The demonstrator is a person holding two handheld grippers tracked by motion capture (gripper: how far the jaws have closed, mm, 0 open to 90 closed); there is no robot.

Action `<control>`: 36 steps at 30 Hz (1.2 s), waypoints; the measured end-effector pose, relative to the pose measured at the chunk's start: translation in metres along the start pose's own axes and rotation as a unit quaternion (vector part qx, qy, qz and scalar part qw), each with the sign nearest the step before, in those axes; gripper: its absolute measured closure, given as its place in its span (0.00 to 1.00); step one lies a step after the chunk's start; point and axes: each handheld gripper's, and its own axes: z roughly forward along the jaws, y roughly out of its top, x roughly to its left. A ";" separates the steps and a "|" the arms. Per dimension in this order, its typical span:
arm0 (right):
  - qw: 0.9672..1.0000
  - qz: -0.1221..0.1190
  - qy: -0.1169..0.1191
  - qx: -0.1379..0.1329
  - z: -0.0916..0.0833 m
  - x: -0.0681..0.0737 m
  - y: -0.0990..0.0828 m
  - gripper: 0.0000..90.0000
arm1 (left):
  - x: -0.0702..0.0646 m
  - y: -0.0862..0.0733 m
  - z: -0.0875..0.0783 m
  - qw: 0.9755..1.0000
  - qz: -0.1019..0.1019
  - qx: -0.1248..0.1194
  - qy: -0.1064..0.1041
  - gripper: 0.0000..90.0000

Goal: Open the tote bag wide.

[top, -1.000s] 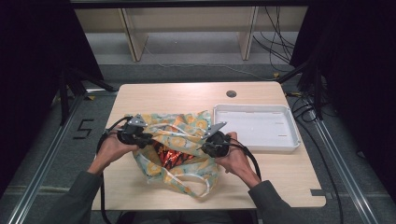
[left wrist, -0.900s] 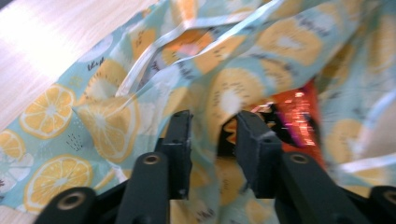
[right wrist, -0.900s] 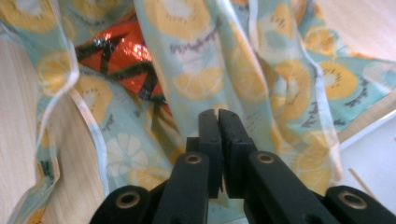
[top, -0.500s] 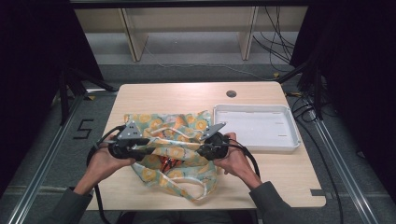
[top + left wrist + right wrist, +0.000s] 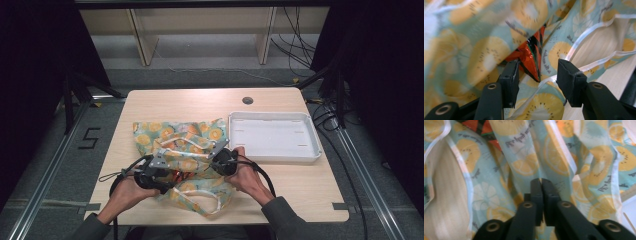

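On the wooden bench [image 5: 300, 185], the right tool [image 5: 541, 185] is pinching the crumpled citrus-print cloth bag [image 5: 190, 137] with jaws closed, while the left tool [image 5: 537, 75] is gaping open around a glossy red foil packet [image 5: 530, 56].

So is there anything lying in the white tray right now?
No, the white tray shows bare in the high view, and the fruit-print bag lies beside it on the table.

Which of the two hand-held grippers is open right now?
The left hand-held gripper: its jaws stand apart around a red wrapper, while the right is pinched on the bag.
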 end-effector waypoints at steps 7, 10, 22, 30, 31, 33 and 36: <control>0.999 0.024 -0.020 -0.014 -0.004 -0.011 0.003 1.00 | -0.002 -0.004 0.025 0.999 -0.002 0.032 0.022 0.55; 0.999 0.028 -0.020 -0.020 -0.003 -0.015 0.004 1.00 | -0.001 -0.005 0.027 0.999 0.006 0.037 0.032 0.58; 0.999 0.045 -0.023 -0.021 -0.006 -0.020 0.006 1.00 | 0.005 -0.006 0.033 0.998 0.025 0.031 0.038 0.81; 0.997 0.052 -0.045 -0.041 -0.007 -0.027 0.005 1.00 | 0.006 -0.009 0.025 0.995 0.081 0.032 0.039 0.99; 0.996 0.059 -0.044 -0.044 -0.007 -0.028 0.005 1.00 | 0.006 -0.011 0.021 0.995 0.086 0.029 0.036 0.99; 0.996 0.068 -0.040 -0.043 -0.007 -0.031 0.004 1.00 | 0.004 -0.014 0.013 0.994 0.100 0.030 0.026 0.99; 0.995 0.083 -0.045 -0.043 -0.004 -0.033 0.003 1.00 | 0.003 -0.019 -0.002 0.993 0.114 0.025 0.011 0.99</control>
